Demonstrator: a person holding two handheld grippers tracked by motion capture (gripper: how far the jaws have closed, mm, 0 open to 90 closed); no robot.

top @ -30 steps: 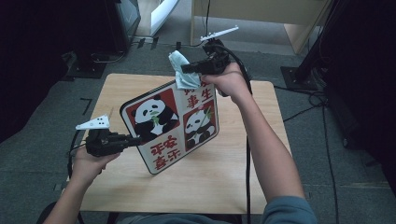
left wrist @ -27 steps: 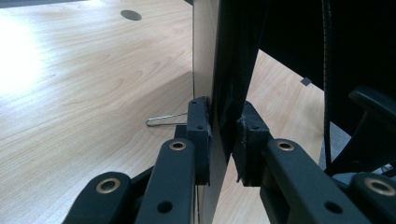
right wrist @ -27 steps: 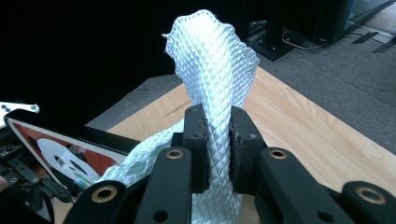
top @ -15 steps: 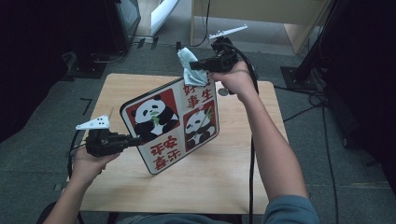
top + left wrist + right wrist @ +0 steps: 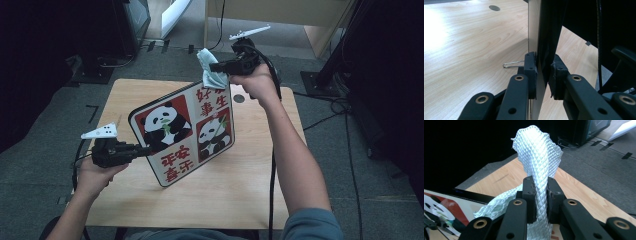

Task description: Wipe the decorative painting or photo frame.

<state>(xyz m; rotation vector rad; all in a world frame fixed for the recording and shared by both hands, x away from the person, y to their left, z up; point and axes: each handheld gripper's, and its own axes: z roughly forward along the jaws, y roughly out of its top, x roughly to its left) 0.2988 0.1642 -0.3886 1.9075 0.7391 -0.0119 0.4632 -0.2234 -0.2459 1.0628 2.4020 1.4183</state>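
The left gripper [image 5: 142, 150] is pinching the panda sign board's [image 5: 185, 132] left edge, holding it tilted above the wooden table [image 5: 240, 185]. The right gripper [image 5: 216, 66] is clamping a pale-green cloth [image 5: 211, 70] against the board's top edge.

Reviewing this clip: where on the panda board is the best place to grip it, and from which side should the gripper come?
Grip the panda board at a bare stretch of its thin edge, coming in from the side, edge-on, one jaw on each face. It is a flat panel held tilted up, so only its rim fits between the jaws. The left gripper already clamps its left edge this way, while the right gripper holds the cloth.
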